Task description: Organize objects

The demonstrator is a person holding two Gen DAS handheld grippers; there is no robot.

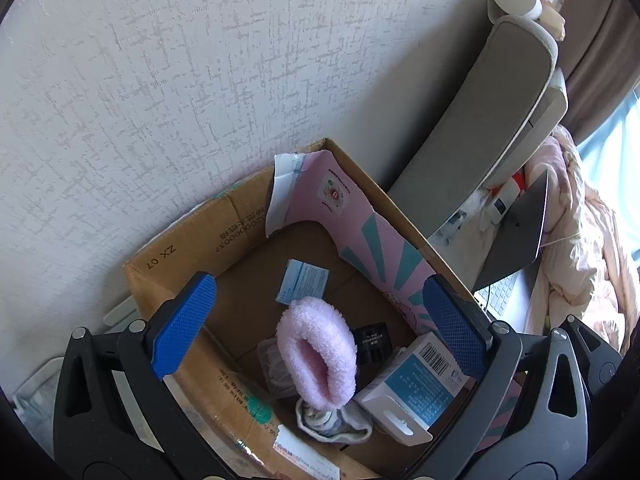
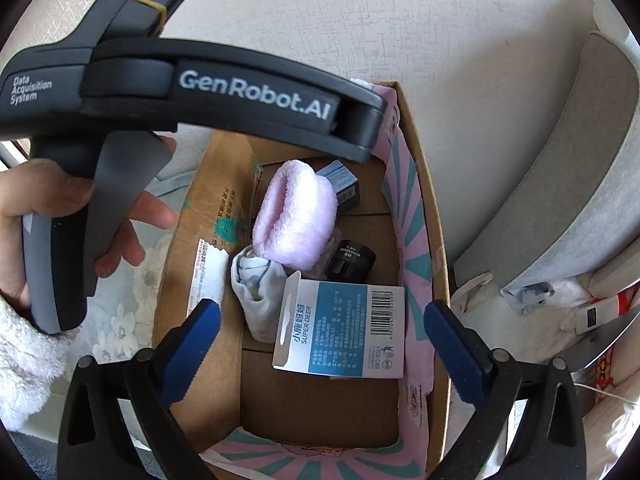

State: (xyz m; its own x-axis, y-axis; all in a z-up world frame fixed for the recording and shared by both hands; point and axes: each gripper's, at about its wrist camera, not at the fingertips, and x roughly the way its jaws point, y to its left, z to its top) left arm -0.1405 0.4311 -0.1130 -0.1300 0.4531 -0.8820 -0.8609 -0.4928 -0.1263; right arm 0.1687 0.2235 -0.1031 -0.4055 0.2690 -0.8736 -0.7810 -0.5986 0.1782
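An open cardboard box (image 1: 240, 216) (image 2: 434, 240) stands against the wall. Inside lie a fluffy pink sock (image 1: 318, 352) (image 2: 296, 216), a grey-white sock (image 1: 332, 424) (image 2: 258, 292), a blue-and-white packaged box (image 1: 416, 384) (image 2: 344, 328), a small black block (image 1: 372, 340) (image 2: 352, 260) and a small blue packet (image 1: 302, 282) (image 2: 340, 176). My left gripper (image 1: 320, 320) is open and empty above the box. My right gripper (image 2: 322, 344) is open and empty above the box too. The left gripper's body (image 2: 200, 92) crosses the right wrist view.
A pink-and-teal paper liner (image 1: 384, 248) (image 2: 412, 240) lines the box's right wall. A grey cushioned headboard (image 1: 480, 128) (image 2: 580, 184) and a bed with a laptop (image 1: 516, 236) and pink bedding (image 1: 588, 248) lie to the right. A textured wall (image 1: 160, 80) is behind.
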